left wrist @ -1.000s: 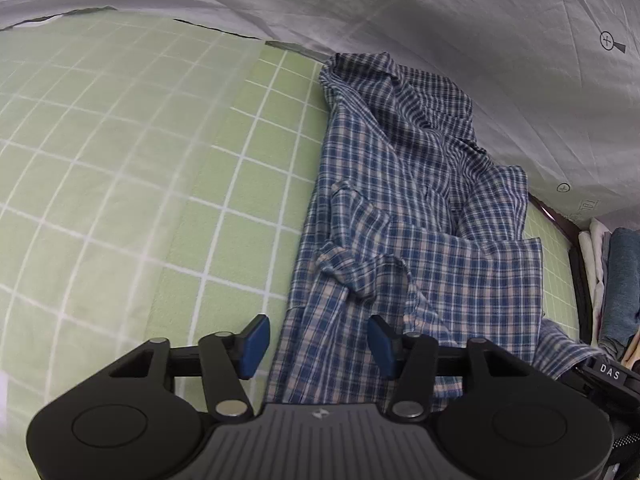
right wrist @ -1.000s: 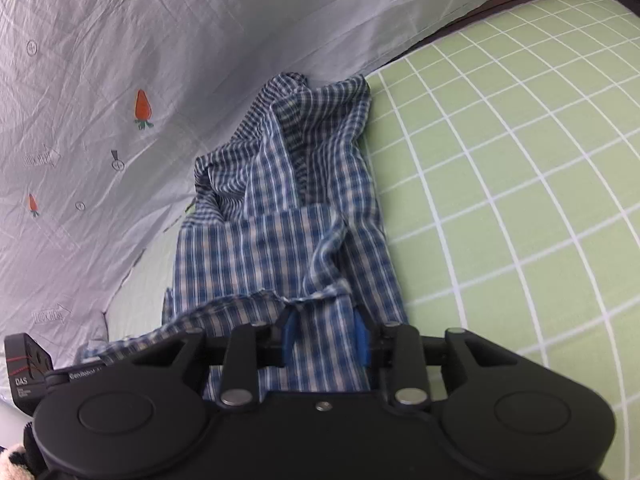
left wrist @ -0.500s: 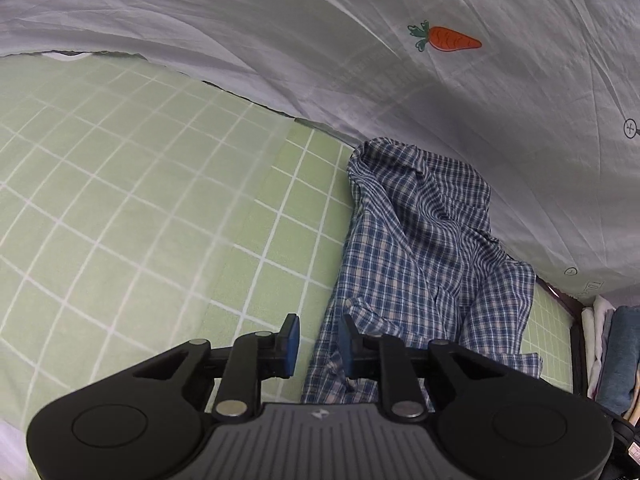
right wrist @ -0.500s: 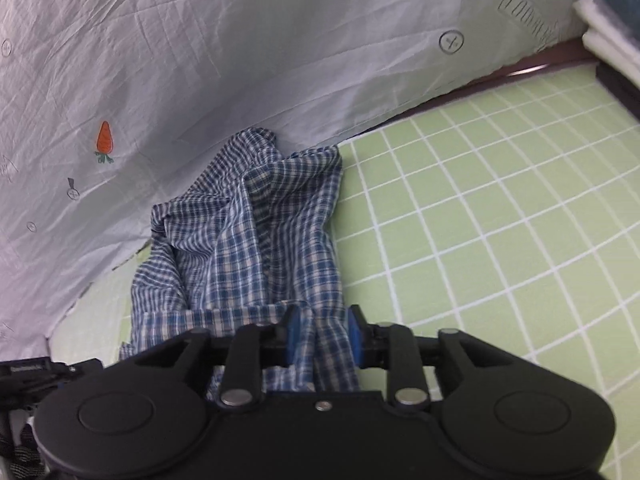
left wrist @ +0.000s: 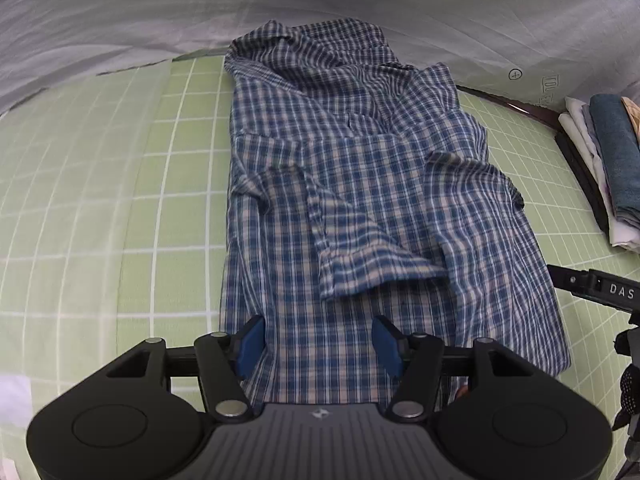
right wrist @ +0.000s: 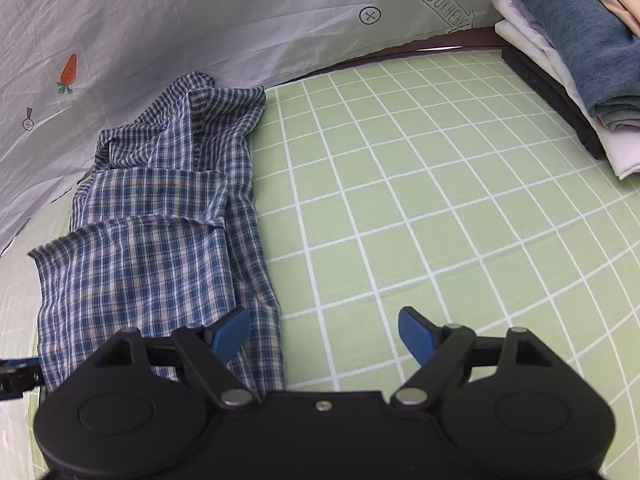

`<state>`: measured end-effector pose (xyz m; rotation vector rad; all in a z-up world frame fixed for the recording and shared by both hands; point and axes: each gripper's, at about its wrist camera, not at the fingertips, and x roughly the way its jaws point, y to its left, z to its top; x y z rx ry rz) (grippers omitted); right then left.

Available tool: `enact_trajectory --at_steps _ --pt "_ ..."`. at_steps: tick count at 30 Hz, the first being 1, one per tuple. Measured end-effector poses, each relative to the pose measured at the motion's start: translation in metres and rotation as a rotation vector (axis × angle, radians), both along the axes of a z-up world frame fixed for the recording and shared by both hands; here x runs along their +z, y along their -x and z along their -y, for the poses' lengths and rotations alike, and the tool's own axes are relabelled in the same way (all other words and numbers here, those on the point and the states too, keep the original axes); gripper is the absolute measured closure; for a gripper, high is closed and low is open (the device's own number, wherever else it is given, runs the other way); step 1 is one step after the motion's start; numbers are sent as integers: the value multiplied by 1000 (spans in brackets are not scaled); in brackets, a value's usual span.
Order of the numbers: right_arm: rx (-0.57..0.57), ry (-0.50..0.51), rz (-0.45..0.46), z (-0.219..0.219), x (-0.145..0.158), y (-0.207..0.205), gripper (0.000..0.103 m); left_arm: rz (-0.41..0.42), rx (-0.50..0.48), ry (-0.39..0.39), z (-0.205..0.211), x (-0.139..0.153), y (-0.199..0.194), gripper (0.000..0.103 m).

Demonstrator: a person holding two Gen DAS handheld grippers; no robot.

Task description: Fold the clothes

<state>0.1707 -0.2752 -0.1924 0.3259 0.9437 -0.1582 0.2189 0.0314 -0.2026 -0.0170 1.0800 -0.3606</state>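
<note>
A blue and white checked shirt (left wrist: pixel 360 184) lies on the green grid mat (left wrist: pixel 100 184), narrowed lengthwise, with its collar end bunched against the grey sheet at the back and a sleeve lying across its middle. My left gripper (left wrist: pixel 318 344) is open over the shirt's near hem and holds nothing. In the right wrist view the shirt (right wrist: pixel 160 216) lies at the left. My right gripper (right wrist: pixel 322 334) is open and empty at the shirt's near right corner, its left finger over the cloth and its right finger over the mat (right wrist: pixel 440 200).
A stack of folded clothes (right wrist: pixel 576 48), white, blue and beige, stands at the mat's right edge; it also shows in the left wrist view (left wrist: pixel 604 160). A grey sheet (right wrist: pixel 200 12) with carrot prints hangs along the back. The right gripper's body (left wrist: pixel 600 288) shows at the left view's right edge.
Both grippers were shut on the shirt's near hem half a second ago and have now opened and let it go. The shirt now lies flatter on the mat.
</note>
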Motion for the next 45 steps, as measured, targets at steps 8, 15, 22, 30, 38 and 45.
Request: enact_trajectory --at_steps 8,15,22,30,38,45 --pt "16 31 -4 -6 1 0 18 66 93 -12 18 7 -73 32" --pt "-48 -85 6 4 8 16 14 65 233 53 -16 23 -75 23" --pt "-230 -534 -38 21 -15 56 9 -174 429 225 -80 -1 -3 23" --pt "-324 -780 -66 16 -41 74 9 -323 541 358 -103 -25 50 23" --pt "-357 -964 -8 10 -61 62 19 -354 699 584 -109 -40 53 21" --pt "-348 -972 -10 10 -67 65 90 -385 748 621 -110 -54 56 86"
